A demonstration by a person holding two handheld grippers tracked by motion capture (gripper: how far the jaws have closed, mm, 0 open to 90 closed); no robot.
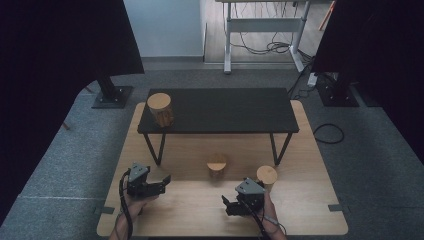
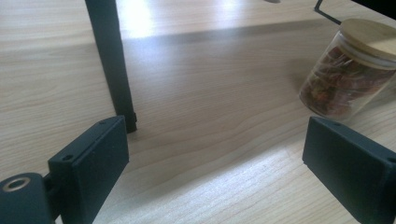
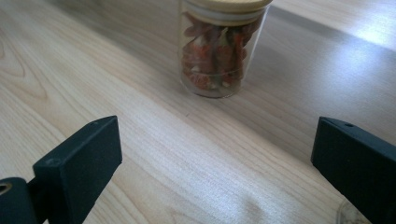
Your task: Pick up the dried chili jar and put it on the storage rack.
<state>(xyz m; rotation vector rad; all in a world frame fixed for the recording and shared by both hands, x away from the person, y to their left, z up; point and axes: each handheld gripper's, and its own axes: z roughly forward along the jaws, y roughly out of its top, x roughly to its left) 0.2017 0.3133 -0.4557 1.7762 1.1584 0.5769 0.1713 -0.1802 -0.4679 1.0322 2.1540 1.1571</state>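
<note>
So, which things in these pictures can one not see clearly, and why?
- Jar on the black shelf, high view: contents too small and dim to tell.
- Jar by the right gripper, high view: its body is hidden behind the gripper; mostly the lid shows.
- Middle jar, right gripper view: the lid is cut off by the top edge.
- Same jar, left gripper view: the contents are reddish, but blur hides what they are.
</note>
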